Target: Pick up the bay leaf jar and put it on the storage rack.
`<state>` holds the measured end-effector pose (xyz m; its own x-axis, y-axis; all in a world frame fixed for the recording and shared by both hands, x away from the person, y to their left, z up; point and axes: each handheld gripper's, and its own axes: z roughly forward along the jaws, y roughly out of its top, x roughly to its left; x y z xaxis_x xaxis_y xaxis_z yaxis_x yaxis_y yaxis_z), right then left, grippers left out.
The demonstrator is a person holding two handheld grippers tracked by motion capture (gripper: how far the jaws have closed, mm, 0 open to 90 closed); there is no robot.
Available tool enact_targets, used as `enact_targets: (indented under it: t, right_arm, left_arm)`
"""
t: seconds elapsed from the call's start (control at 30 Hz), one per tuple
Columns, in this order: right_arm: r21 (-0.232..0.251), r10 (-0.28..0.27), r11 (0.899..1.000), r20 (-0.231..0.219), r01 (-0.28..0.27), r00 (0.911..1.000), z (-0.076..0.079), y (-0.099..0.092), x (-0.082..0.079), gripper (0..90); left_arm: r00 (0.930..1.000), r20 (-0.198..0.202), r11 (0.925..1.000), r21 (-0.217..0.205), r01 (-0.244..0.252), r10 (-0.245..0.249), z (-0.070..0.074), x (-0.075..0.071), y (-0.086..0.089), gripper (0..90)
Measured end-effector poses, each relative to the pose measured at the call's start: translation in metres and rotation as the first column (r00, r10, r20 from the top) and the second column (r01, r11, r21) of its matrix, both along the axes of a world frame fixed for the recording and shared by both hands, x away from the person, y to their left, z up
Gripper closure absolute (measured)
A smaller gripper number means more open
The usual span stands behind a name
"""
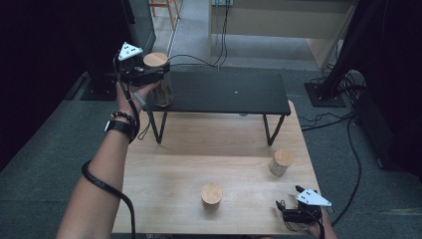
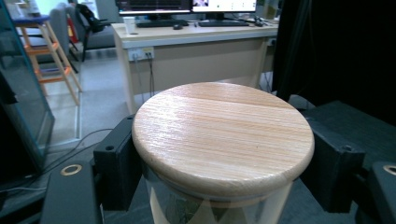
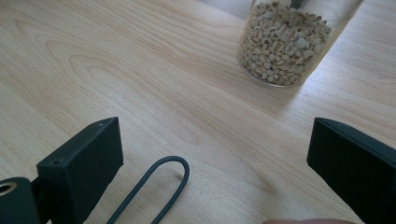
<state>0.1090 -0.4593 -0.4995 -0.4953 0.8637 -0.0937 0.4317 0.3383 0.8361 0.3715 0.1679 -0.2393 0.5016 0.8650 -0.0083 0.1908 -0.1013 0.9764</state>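
Wooden counter [image 1: 169, 169] is carrying black shelf [image 1: 224, 92]. Jar [image 1: 160, 79] is being gripped under lid by left gripper [image 1: 149, 74] fingers, held at shelf's left end. Right gripper [image 1: 298, 211] fingers are being kept open, resting. Jar should be kept upright, set down flat, well inside shelf edge.

We see dim, dark edges in the high view; bright glare on the wooden lid [image 2: 223, 135]; both gripper views look soft, slightly blurred.

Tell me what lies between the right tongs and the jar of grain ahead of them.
Bare wooden tabletop, as the right gripper view shows; the right tongs stand open short of the grain jar.
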Motion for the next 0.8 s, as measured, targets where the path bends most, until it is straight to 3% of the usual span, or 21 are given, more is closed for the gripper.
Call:
enact_targets:
  t: [0.3,0.6,0.73,0.8]
  right_arm:
    - [-0.005,0.006,1.0,-0.002,-0.006,1.0,0.0,0.0,0.001,3.4]
    - [-0.013,0.007,1.0,0.002,-0.007,1.0,0.0,0.001,0.0,3.6]
    - [-0.015,0.008,1.0,0.003,-0.008,1.0,0.0,0.002,0.0,3.6]
    - [-0.015,0.008,1.0,0.003,-0.008,1.0,0.0,0.002,0.0,3.6]
  left_arm:
    - [0.9997,-0.009,0.9997,0.004,-0.025,0.025,-0.005,0.02,-0.009,24.4]
    - [0.9993,0.007,0.9991,-0.023,-0.037,0.037,-0.016,0.025,-0.012,24.5]
    - [0.9998,0.002,0.9994,0.03,-0.018,0.018,-0.01,0.025,-0.014,24.0]
    - [0.9995,-0.003,0.9985,0.045,-0.031,0.032,-0.007,0.024,-0.016,18.6]
